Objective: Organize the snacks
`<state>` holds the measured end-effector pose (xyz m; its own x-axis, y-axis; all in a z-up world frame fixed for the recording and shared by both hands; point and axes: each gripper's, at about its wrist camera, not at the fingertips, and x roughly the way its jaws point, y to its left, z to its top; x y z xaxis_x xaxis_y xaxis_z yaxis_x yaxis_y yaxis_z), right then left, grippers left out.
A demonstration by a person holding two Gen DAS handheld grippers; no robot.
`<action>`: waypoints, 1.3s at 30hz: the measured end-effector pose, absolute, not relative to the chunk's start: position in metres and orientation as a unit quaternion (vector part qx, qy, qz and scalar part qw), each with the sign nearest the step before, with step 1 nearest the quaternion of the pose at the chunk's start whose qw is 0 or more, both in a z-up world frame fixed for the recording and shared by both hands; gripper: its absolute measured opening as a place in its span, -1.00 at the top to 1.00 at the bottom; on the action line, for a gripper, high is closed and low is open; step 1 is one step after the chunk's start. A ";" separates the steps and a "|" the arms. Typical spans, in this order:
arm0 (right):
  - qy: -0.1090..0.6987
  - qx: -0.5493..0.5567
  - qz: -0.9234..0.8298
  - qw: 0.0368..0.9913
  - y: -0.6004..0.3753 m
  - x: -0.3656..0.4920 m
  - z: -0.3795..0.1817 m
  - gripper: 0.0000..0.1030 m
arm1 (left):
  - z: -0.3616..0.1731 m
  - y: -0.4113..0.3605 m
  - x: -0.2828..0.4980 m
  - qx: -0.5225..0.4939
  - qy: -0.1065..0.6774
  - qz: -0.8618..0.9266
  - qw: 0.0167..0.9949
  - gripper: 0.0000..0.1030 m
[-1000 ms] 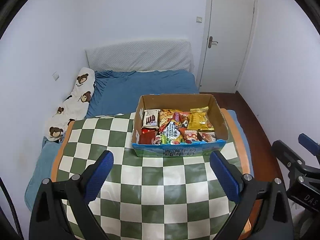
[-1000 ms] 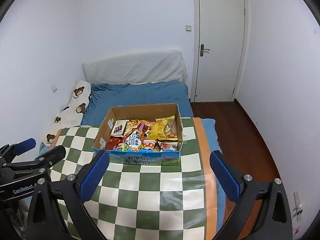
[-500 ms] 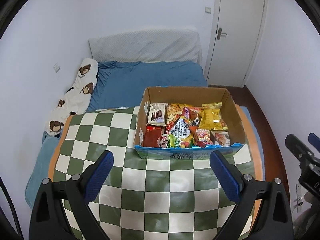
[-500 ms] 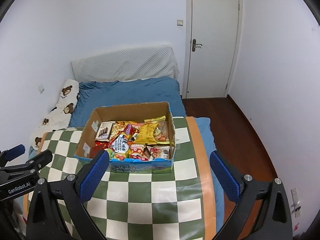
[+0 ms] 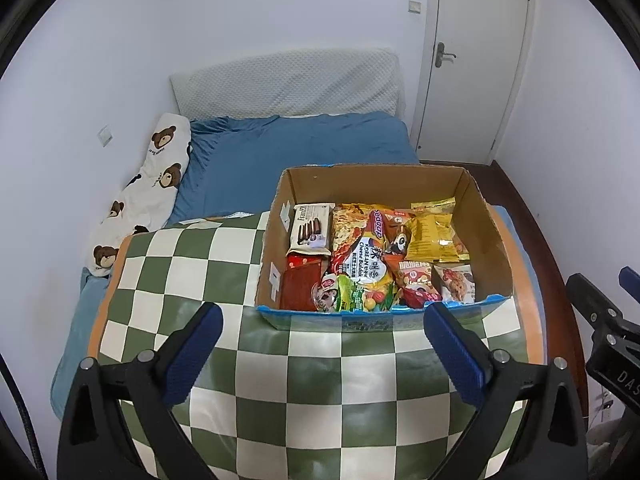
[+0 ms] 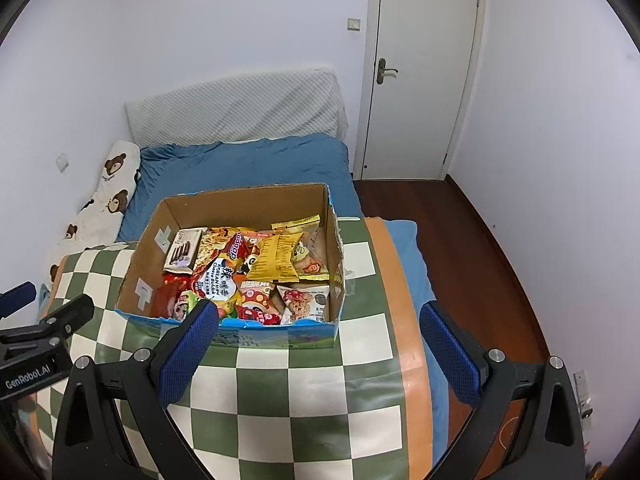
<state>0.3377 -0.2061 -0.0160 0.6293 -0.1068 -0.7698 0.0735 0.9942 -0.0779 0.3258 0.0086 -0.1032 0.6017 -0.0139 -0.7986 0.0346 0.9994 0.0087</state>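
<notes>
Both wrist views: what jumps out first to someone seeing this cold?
The open cardboard box crammed with bright snack packets, a yellow bag at its far right, a brown biscuit pack at its far left. It sits on a green-and-white checkered cloth over a blue bed, with a white door behind. Both the left hand-held gripper and the right hand-held gripper hang open and empty short of the box.

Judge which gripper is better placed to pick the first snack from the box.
Right, slightly. The right gripper sits nearer the cardboard box, one finger overlapping its front rim; the left gripper hangs farther back. Both are open and empty.
</notes>
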 end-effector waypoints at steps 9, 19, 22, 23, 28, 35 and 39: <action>0.426 -0.027 -0.055 0.903 -0.204 0.346 -0.023 -0.99 | -0.112 0.007 0.333 0.004 0.443 -0.010 0.896 -1.00; 0.425 -0.027 -0.059 0.903 -0.205 0.349 -0.028 -0.99 | -0.115 0.006 0.336 0.004 0.442 -0.011 0.897 -1.00; 0.426 -0.026 -0.058 0.902 -0.205 0.349 -0.028 -1.00 | -0.113 0.006 0.335 0.003 0.442 -0.010 0.897 -1.00; 0.426 -0.026 -0.058 0.902 -0.205 0.349 -0.029 -1.00 | -0.113 0.005 0.335 0.004 0.443 -0.012 0.897 -1.00; 0.426 -0.026 -0.058 0.902 -0.205 0.347 -0.028 -1.00 | -0.112 0.004 0.333 0.003 0.442 -0.012 0.897 -1.00; 0.428 -0.023 -0.056 0.902 -0.204 0.344 -0.029 -1.00 | -0.111 0.004 0.331 0.006 0.441 -0.012 0.897 -1.00; 0.427 -0.022 -0.055 0.902 -0.204 0.343 -0.028 -1.00 | -0.110 0.004 0.330 0.006 0.440 -0.011 0.898 -1.00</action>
